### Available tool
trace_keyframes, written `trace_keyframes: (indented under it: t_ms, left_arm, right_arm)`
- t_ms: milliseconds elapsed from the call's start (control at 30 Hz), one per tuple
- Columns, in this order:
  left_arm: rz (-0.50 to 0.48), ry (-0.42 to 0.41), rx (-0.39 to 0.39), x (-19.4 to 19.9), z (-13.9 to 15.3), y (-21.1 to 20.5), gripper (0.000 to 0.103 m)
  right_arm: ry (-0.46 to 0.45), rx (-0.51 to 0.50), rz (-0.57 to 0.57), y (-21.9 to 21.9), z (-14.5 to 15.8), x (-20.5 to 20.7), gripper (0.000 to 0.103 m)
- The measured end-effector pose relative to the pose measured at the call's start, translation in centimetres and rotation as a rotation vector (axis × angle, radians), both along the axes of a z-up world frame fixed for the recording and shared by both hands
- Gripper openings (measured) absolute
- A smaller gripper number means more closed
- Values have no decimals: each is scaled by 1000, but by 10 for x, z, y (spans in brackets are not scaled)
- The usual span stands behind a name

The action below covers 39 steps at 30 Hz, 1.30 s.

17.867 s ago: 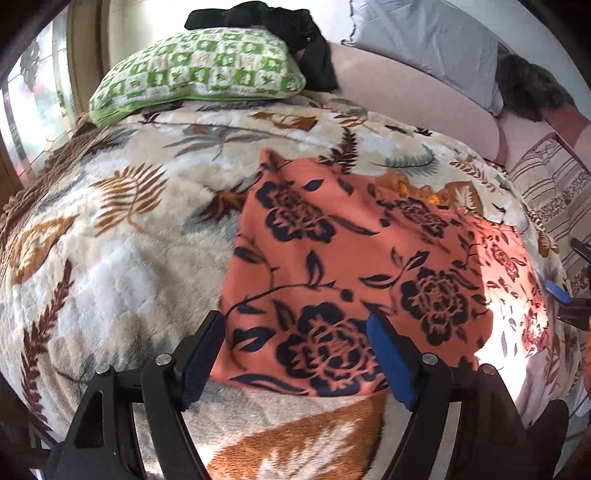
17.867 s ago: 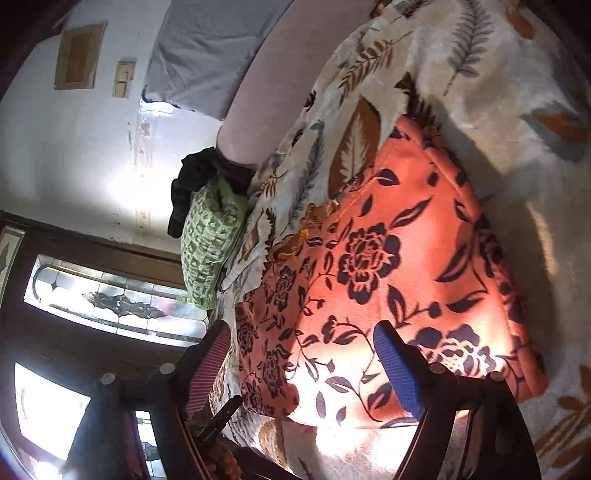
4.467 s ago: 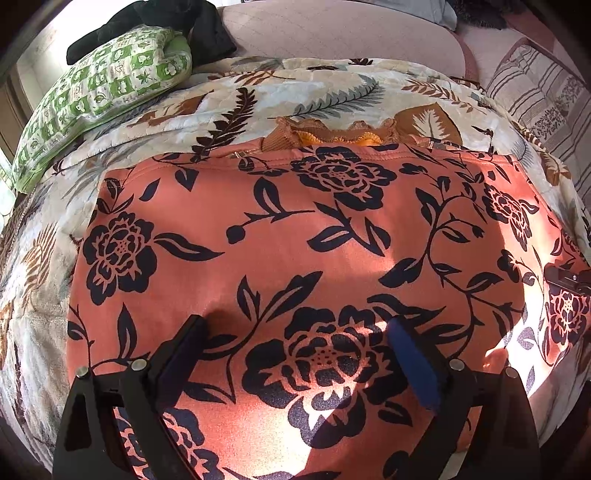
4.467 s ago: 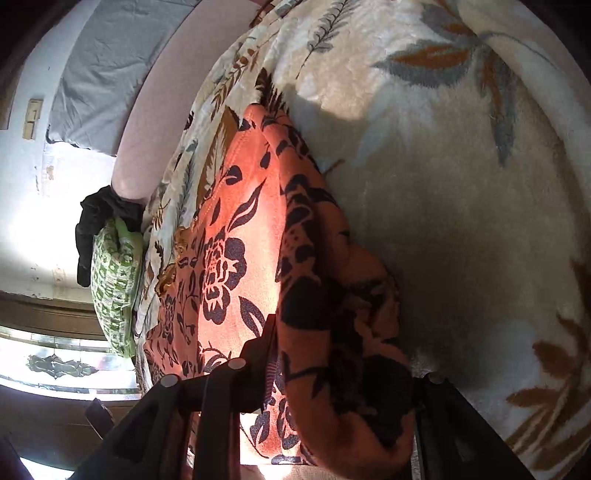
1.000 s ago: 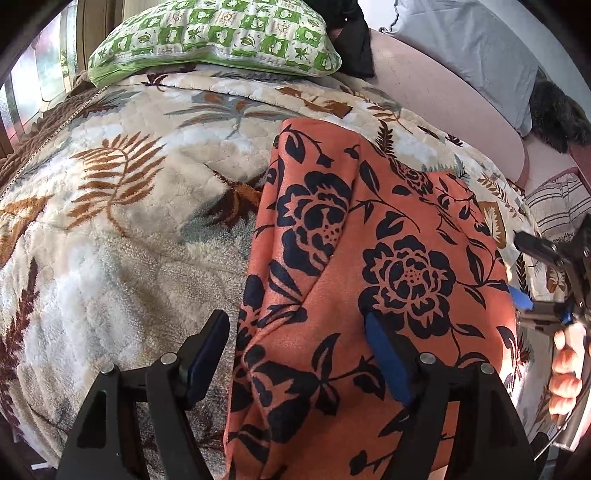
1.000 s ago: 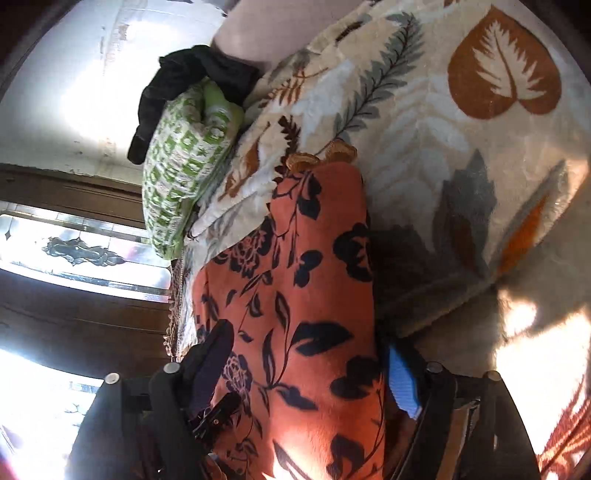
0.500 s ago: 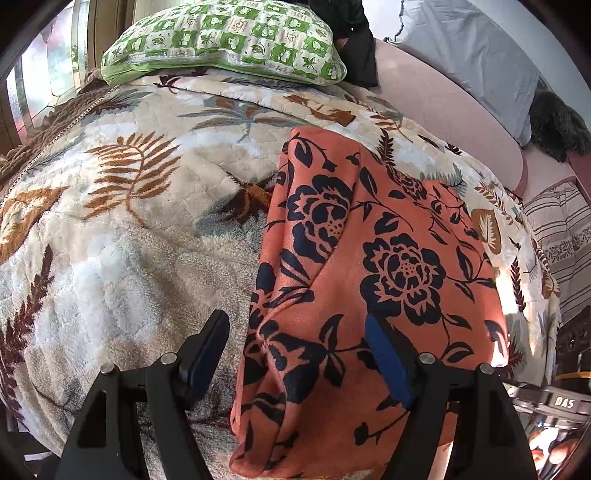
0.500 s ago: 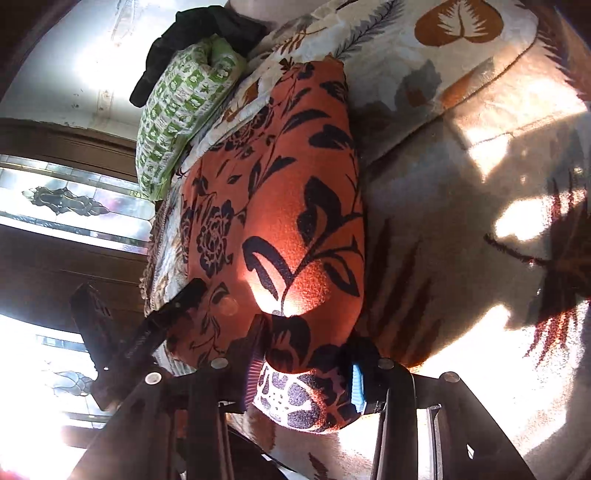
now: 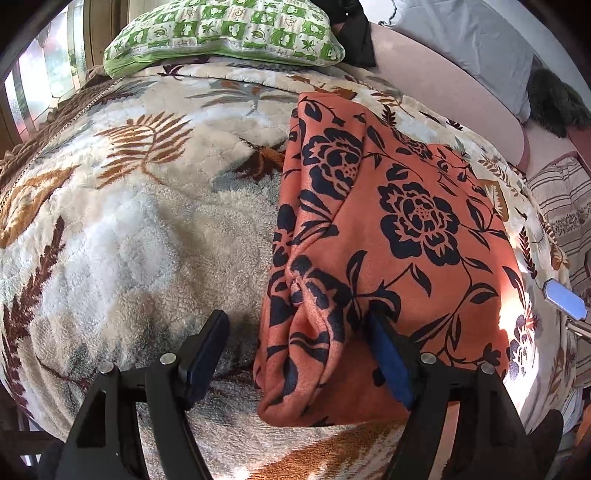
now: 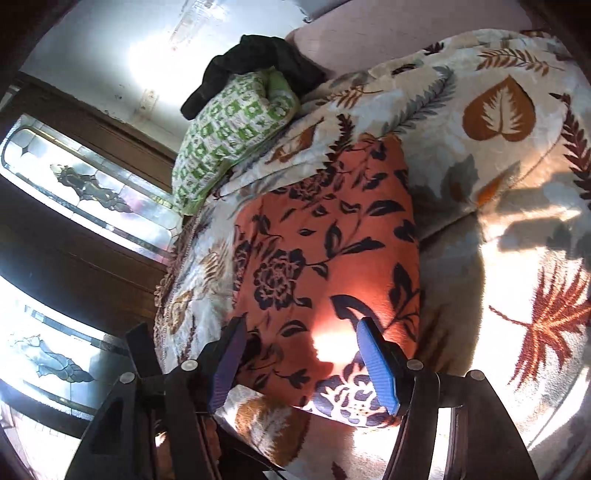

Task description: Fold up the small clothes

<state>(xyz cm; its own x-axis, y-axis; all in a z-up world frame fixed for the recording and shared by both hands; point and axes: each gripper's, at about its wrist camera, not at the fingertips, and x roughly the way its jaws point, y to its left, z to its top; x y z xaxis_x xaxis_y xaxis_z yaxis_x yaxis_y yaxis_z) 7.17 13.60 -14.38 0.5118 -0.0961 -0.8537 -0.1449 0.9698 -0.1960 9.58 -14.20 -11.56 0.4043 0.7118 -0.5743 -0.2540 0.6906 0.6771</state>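
An orange garment with dark blue flowers (image 9: 399, 229) lies folded into a long strip on the leaf-patterned blanket (image 9: 129, 229). Its near left corner is bunched. My left gripper (image 9: 299, 354) is open, its jaws straddling that bunched near corner. The garment also shows in the right wrist view (image 10: 325, 266). My right gripper (image 10: 299, 362) is open just above the garment's near end, holding nothing. One blue pad of the right gripper (image 9: 565, 299) shows at the right edge of the left wrist view.
A green checked pillow (image 9: 221, 33) and a black cloth (image 9: 354, 26) lie at the head of the bed. A grey pillow (image 9: 469, 48) leans on the pink headboard. A striped cloth (image 9: 565, 210) lies at right. Stained-glass windows (image 10: 85, 184) stand beside the bed.
My right gripper has let go of the garment's end and opened. The garment now lies flat as a folded strip. My left gripper has moved closer to the bunched near corner.
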Motion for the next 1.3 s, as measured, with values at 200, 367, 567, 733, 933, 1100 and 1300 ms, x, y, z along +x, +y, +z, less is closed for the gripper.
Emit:
trace_keyframes:
  t_ms: [200, 367, 567, 733, 933, 1100, 1300]
  left_arm:
    - [12, -22, 39, -8, 16, 4, 78]
    - [23, -49, 48, -6, 27, 4, 78]
    - [34, -22, 58, -3, 21, 7, 78]
    - [27, -30, 75, -2, 23, 7, 78]
    - [23, -11, 86, 2, 15, 6, 78]
    - [24, -7, 87, 0, 13, 9, 78]
    - [11, -14, 129, -8, 14, 6, 78]
  right_arm:
    - [195, 46, 24, 20, -61, 22, 76]
    - [106, 24, 42, 24, -28, 20, 77]
    - [162, 51, 15, 21, -45, 46, 79]
    - [143, 45, 27, 26, -33, 50, 79]
    - [107, 44, -32, 20, -27, 76, 83]
    - [151, 22, -12, 24, -43, 91, 83]
    - [86, 28, -2, 28, -30, 84, 83]
